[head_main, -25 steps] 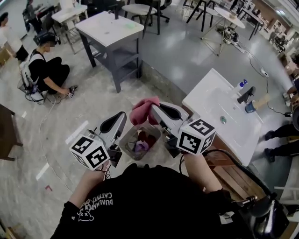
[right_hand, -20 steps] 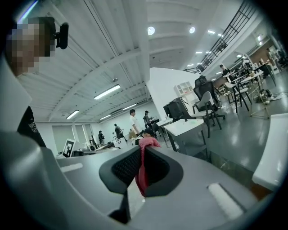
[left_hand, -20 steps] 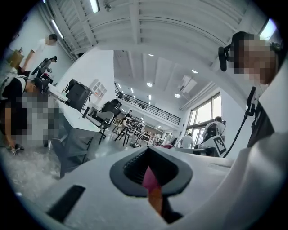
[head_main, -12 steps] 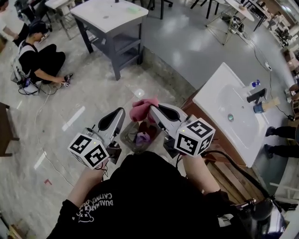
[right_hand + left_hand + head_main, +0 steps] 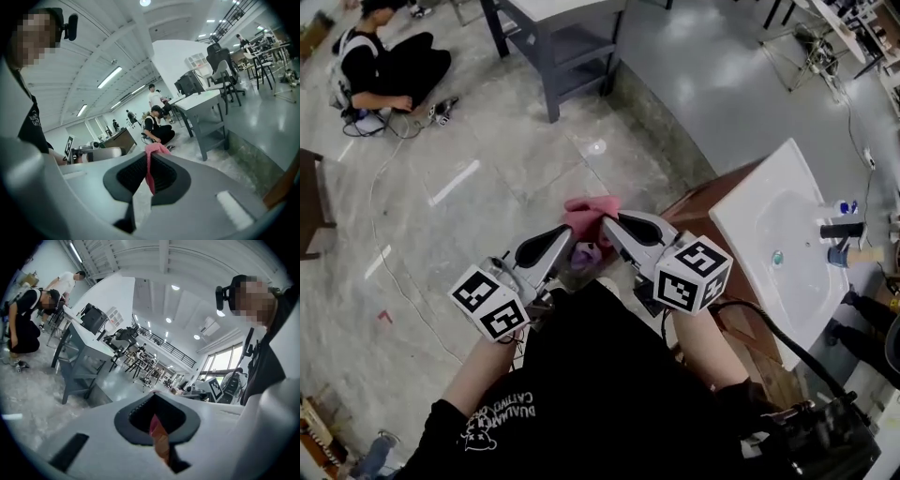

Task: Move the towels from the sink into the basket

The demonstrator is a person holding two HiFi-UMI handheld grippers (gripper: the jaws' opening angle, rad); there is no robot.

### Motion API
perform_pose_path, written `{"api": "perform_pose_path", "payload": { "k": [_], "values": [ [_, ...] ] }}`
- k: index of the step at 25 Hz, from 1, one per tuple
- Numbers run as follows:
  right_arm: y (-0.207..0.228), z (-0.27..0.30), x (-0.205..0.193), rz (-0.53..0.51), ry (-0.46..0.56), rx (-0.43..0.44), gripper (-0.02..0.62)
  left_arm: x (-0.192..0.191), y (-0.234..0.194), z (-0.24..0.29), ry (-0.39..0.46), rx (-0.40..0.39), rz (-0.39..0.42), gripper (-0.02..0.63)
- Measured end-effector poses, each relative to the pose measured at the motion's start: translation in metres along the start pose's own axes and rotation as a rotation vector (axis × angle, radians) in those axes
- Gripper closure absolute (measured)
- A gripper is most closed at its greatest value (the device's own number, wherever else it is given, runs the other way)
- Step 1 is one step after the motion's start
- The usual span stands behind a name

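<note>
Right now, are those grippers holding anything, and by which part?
Yes: one pink towel. The left gripper pinches a fold at its left side, the right gripper at its right.

Both hands are lower than a second ago. Left gripper (image 5: 568, 233) and right gripper (image 5: 608, 223), each clamped on the pink cloth towel (image 5: 587, 214), have sunk with it toward the basket on the floor. The grey rectangular basket was open to view earlier. It is now almost wholly covered by the grippers and towel, and only a scrap of purple cloth (image 5: 585, 255) shows between them. The head view has tipped down: the grey metal table (image 5: 567, 42) has slid to the top edge and the seated person in black (image 5: 389, 67) to the top-left corner.
</note>
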State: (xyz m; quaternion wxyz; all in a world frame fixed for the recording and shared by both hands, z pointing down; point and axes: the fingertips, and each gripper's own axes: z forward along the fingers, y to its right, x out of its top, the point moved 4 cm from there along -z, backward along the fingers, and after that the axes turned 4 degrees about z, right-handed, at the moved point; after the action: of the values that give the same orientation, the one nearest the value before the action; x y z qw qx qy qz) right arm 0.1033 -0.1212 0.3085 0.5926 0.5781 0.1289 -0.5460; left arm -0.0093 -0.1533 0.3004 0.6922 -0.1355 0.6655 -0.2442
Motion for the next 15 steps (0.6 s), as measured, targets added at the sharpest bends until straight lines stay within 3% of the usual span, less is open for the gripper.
{"api": "perform_pose_path", "payload": {
  "k": [4,8,15],
  "values": [
    [0.041,0.010,-0.037,0.046,-0.084,0.032,0.572,-0.045,-0.022,0.018,-0.008,0.131,-0.019,0.601],
    [0.081,0.026,-0.093,0.078,-0.207,0.045,0.574,-0.105,-0.051,0.029,-0.013,0.279,-0.113,0.601],
    [0.152,0.065,-0.206,0.160,-0.416,0.037,0.574,-0.225,-0.100,0.030,-0.062,0.385,-0.316,0.601]
  ]
}}
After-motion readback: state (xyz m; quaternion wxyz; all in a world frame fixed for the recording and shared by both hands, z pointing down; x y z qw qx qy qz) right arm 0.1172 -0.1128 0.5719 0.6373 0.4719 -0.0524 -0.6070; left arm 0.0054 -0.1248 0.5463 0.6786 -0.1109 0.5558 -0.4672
